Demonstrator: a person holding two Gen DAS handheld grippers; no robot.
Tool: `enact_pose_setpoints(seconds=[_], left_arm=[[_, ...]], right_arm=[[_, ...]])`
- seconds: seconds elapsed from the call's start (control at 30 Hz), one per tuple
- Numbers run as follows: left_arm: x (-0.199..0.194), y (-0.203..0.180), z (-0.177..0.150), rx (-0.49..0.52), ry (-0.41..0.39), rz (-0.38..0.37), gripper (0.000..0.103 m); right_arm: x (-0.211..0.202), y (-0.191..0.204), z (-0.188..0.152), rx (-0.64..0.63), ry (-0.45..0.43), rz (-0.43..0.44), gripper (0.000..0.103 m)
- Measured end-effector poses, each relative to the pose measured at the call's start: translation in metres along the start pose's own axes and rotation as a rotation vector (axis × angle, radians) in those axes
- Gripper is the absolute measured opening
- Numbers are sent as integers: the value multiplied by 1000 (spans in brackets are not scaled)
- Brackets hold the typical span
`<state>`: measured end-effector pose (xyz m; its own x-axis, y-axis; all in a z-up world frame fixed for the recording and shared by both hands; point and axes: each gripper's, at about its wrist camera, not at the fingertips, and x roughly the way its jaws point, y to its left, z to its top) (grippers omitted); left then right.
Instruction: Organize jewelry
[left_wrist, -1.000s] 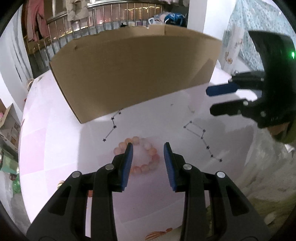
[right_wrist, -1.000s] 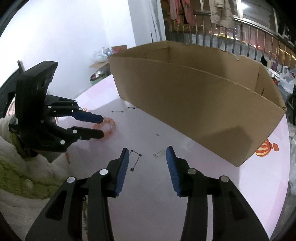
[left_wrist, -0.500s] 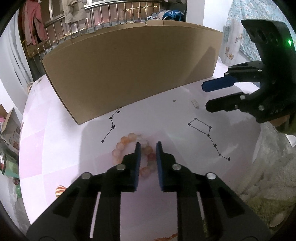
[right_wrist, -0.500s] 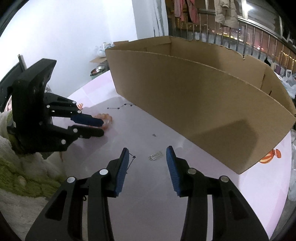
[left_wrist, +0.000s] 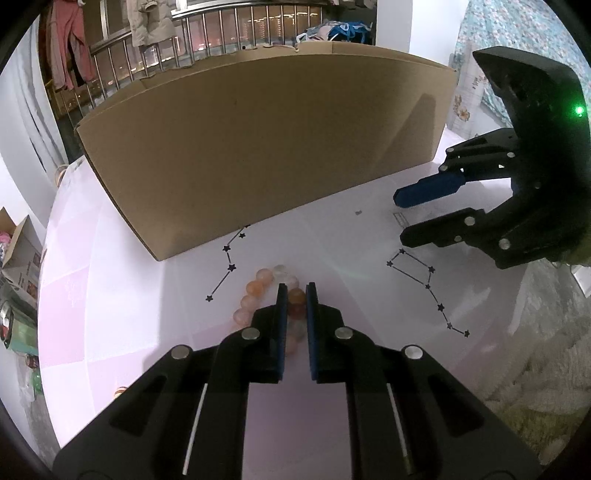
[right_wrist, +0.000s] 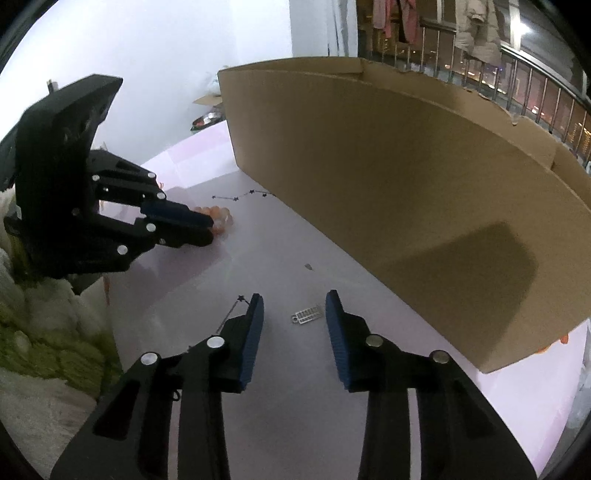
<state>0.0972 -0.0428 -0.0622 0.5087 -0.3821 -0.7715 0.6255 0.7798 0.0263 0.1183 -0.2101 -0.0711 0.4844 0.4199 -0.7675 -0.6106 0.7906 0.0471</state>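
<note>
A bracelet of pink and orange beads (left_wrist: 255, 288) lies on the pale pink table (left_wrist: 110, 295). My left gripper (left_wrist: 294, 290) points down at it. Its jaws are closing, and the blue pads press on a bead on the ring's right side. The right wrist view shows the same grip (right_wrist: 211, 230) with the beads (right_wrist: 221, 214) at the fingertips. A small silver clasp piece (right_wrist: 306, 315) lies flat on the table between the fingers of my right gripper (right_wrist: 294, 297). Those jaws are closing too, and neither pad touches it. The right gripper (left_wrist: 400, 216) also shows at the right of the left wrist view.
A big open cardboard box (left_wrist: 258, 147) stands right behind both grippers; its wall (right_wrist: 406, 184) fills the far side. Black star-line drawings (left_wrist: 428, 280) mark the table. Fluffy fabric (left_wrist: 535, 369) borders the near edge. Railings and hanging clothes are behind.
My left jaws have come together from wide apart onto the bracelet's right side. The right gripper has edged forward over the silver piece and its jaws have narrowed a little.
</note>
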Motion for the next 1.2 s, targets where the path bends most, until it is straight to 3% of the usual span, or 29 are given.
enact_pose_setpoints(seconds=[0.13,0.27,0.63,0.77,1.2], left_arm=[[0,1,0,0,0,0,9],[0,1,1,1,1,0,9],[0,2,-1,1,1,0,9],[-1,2,-3,4,1,2,9],[-1,3,-3,4,1,2,9]], right_arm=[[-1,-2,0,-14,4,6,28],[-3,-3,0,-29,8,19,16],[-4,-7,-1,0,3,31,15],[-5,-11,0,15,2,35,10],[-7,-9,1,41,16,28,12]])
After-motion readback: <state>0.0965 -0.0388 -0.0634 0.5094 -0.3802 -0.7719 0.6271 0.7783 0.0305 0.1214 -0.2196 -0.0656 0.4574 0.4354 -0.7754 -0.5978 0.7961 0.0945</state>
